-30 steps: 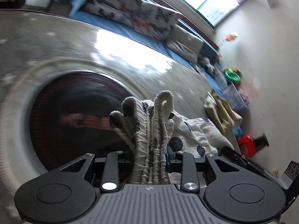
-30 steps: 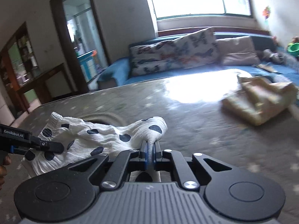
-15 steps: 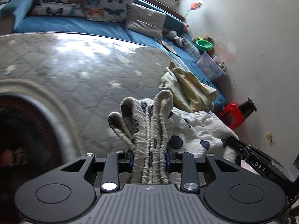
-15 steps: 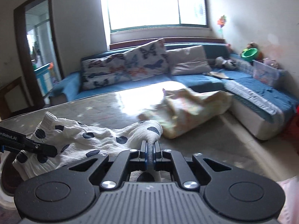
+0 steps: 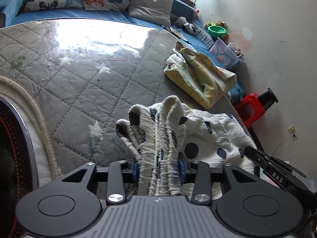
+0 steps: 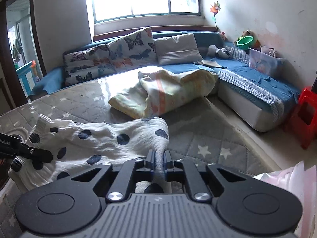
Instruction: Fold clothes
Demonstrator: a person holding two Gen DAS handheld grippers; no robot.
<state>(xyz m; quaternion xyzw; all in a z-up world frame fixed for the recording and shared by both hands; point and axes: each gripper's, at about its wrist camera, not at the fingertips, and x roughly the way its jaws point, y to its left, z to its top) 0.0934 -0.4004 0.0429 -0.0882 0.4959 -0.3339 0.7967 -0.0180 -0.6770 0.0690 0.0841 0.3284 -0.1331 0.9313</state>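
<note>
A white garment with dark blue dots (image 5: 206, 136) hangs stretched between my two grippers above a grey quilted mat. My left gripper (image 5: 158, 168) is shut on its bunched, gathered edge, which stands up in thick folds between the fingers. My right gripper (image 6: 158, 158) is shut on another corner of the same garment (image 6: 103, 138). The right gripper shows at the lower right of the left wrist view (image 5: 275, 170). The left gripper shows at the left edge of the right wrist view (image 6: 25, 150).
A folded yellow cloth (image 5: 200, 75) lies on the grey star-patterned mat (image 5: 79, 75) beyond the garment. A blue sofa (image 6: 247, 79) with butterfly cushions runs along the back and right. A red stool (image 6: 305, 117) stands by the wall. A dark round object (image 5: 11, 158) sits at the left.
Both grippers have swung to the right with the garment held between them. The yellow cloth and sofa corner have come into view and closer; the dark round object has slid to the left edge.
</note>
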